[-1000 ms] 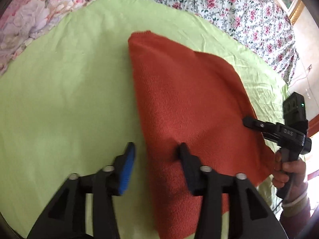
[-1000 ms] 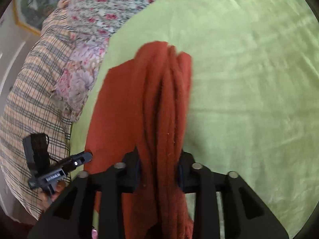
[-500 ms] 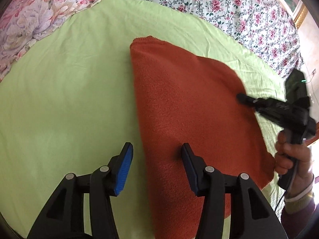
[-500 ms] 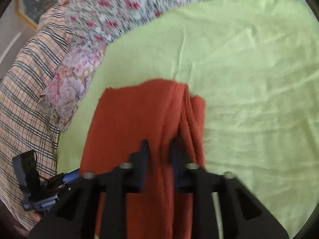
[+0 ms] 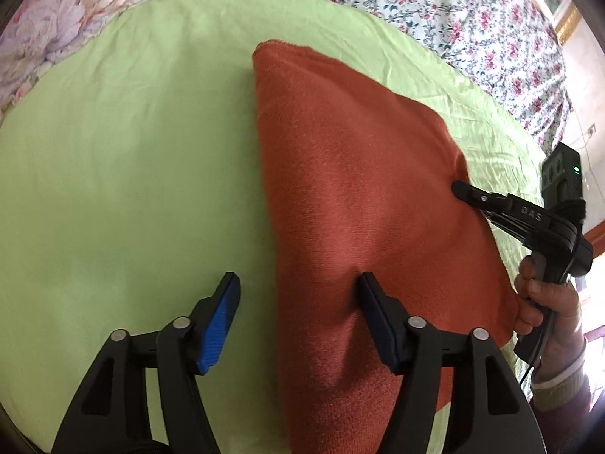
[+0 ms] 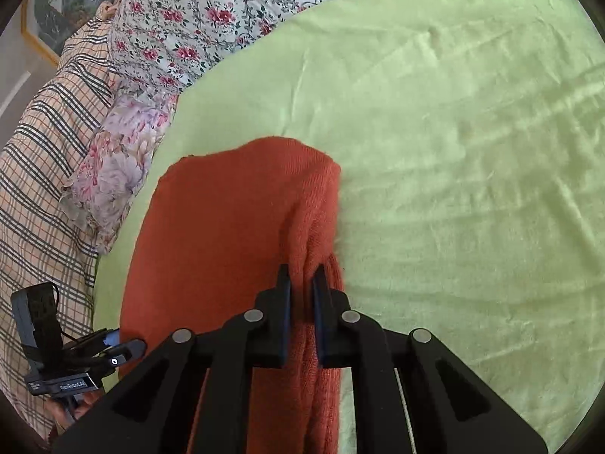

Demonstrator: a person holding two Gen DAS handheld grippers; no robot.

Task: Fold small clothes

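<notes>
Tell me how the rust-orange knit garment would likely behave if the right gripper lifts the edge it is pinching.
The rust-orange knit garment would probably drape and sag: it already bunches into soft ridges at the right gripper, whose jaws have just closed on it. It looks thick and fuzzy, so slipping seems unlikely. The folded layers might slide apart over the green sheet.

A pale green sheet (image 6: 472,121) lies spread and lightly creased over the bed. Beyond it lies a white bedspread with red roses (image 5: 453,11), beside that a plaid blanket (image 6: 41,143) and a pink-and-lilac flowered pillow (image 6: 113,166). A gold-framed picture (image 6: 49,11) hangs behind.
</notes>
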